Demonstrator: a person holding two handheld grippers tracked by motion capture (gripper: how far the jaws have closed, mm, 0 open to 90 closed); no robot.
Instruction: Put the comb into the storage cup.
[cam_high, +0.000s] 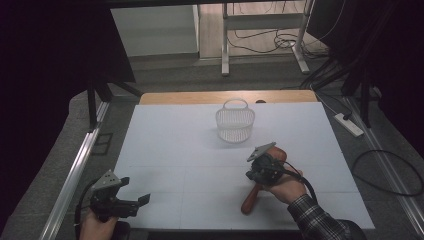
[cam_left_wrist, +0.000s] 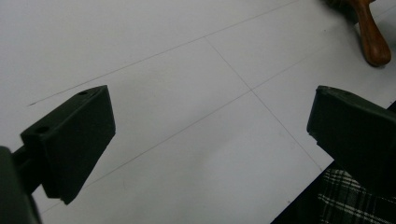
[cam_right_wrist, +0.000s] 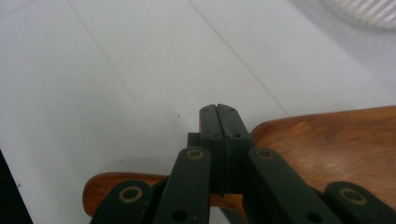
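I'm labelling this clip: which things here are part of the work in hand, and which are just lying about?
In the work:
- wooden spoon, under the right gripper, jaws shut together
- white basket

Lying about:
- power strip on the floor
- left gripper, open, idle

A white mesh basket (cam_high: 235, 121) stands on the white table (cam_high: 170, 150), a power strip (cam_high: 348, 124) on the floor.

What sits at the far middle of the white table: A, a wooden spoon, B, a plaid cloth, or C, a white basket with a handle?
C: a white basket with a looped handle stands at the far middle of the table, beyond the wooden spoon under the right gripper.
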